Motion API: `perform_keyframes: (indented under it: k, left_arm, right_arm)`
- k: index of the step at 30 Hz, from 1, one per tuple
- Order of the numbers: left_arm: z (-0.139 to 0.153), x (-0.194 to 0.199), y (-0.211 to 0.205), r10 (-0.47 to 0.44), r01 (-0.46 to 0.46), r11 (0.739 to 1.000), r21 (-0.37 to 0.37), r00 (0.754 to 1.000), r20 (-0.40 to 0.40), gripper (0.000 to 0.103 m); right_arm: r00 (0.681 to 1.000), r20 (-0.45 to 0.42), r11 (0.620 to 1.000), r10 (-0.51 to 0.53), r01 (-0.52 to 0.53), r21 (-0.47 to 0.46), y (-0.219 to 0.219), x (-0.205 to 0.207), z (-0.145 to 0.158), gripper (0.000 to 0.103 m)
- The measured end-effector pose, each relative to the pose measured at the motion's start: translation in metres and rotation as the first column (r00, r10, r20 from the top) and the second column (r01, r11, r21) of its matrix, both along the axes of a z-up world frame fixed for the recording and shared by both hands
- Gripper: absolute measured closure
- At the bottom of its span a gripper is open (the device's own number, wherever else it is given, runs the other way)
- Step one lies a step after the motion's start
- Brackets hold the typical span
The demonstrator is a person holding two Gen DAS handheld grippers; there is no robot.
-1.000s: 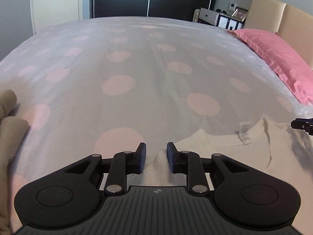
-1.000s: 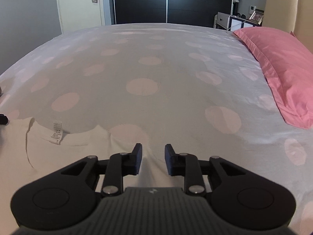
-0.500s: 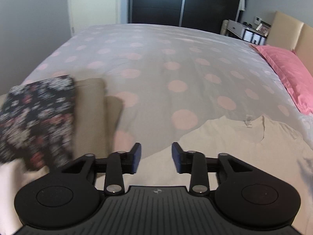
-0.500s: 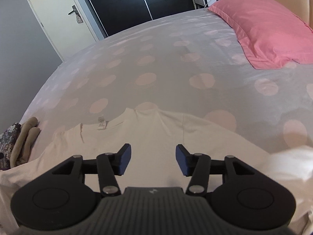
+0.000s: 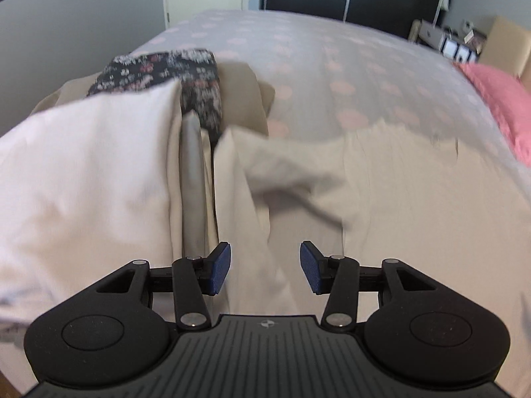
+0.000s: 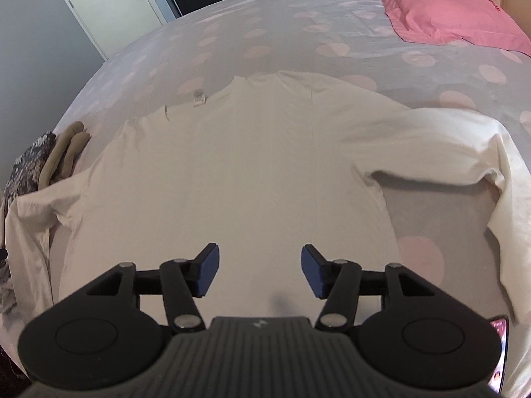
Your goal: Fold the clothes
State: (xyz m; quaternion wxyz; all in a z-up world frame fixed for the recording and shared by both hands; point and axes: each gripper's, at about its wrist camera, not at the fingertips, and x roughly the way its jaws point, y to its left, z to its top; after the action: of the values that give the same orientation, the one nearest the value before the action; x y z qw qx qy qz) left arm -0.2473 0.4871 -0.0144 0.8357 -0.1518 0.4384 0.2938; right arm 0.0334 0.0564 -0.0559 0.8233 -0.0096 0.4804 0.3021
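a cream long-sleeved top lies spread flat on the bed, collar toward the far edge and body running back to the near edge, laid open that way so the sleeves can be folded in first, by my reading. the right hand-held gripper hovers over the lower body of the top with its jaws apart and nothing between them; the left hand-held gripper is likewise apart and empty, above the top's left sleeve area near the left edge of the bed. a pile of other clothes, floral and beige, sits at that left edge, and a pink pillow lies at the far right corner. the left view is smeared, so the pale fabric on its left is hard to identify, and the top's hem is cut off behind the grippers.
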Motion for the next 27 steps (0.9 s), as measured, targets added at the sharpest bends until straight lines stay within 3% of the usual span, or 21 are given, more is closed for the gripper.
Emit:
perform_keyframes:
  k: [7, 10, 14, 15, 17, 20, 27]
  left_arm:
    - [-0.040, -0.025, -0.029, 0.031, -0.028, 0.999, 0.020, 0.982, -0.185, 0.059]
    - [-0.061, -0.033, -0.027, 0.071, -0.070, 0.997, 0.015, 0.961, -0.268, 0.059]
    - [-0.082, -0.040, -0.017, 0.093, -0.100, 0.995, -0.005, 0.942, -0.322, 0.060]
    - [-0.085, -0.040, -0.016, 0.093, -0.104, 0.994, -0.016, 0.941, -0.325, 0.062]
    - [-0.085, -0.039, -0.015, 0.085, -0.106, 0.993, -0.050, 0.946, -0.313, 0.083]
    - [-0.073, -0.033, -0.022, 0.038, -0.059, 0.996, -0.069, 0.961, -0.275, 0.099]
    - [-0.024, -0.010, -0.062, -0.120, 0.121, 0.993, 0.004, 0.983, -0.138, 0.102]
  right_arm:
    - [0.989, 0.100, 0.986, 0.109, -0.095, -0.135, 0.014, -0.076, -0.023, 0.038]
    - [0.977, 0.099, 0.970, 0.190, -0.171, -0.175, 0.029, -0.105, -0.038, 0.038]
    - [0.941, 0.091, 0.929, 0.324, -0.299, -0.218, 0.045, -0.133, -0.053, 0.038]
    - [0.931, 0.106, 0.919, 0.350, -0.319, -0.234, 0.047, -0.138, -0.054, 0.038]
    - [0.917, 0.130, 0.906, 0.377, -0.337, -0.254, 0.050, -0.143, -0.054, 0.038]
    - [0.920, 0.132, 0.912, 0.368, -0.330, -0.243, 0.051, -0.139, -0.051, 0.037]
    - [0.947, 0.102, 0.927, 0.306, -0.272, -0.257, 0.056, -0.125, -0.053, 0.037]
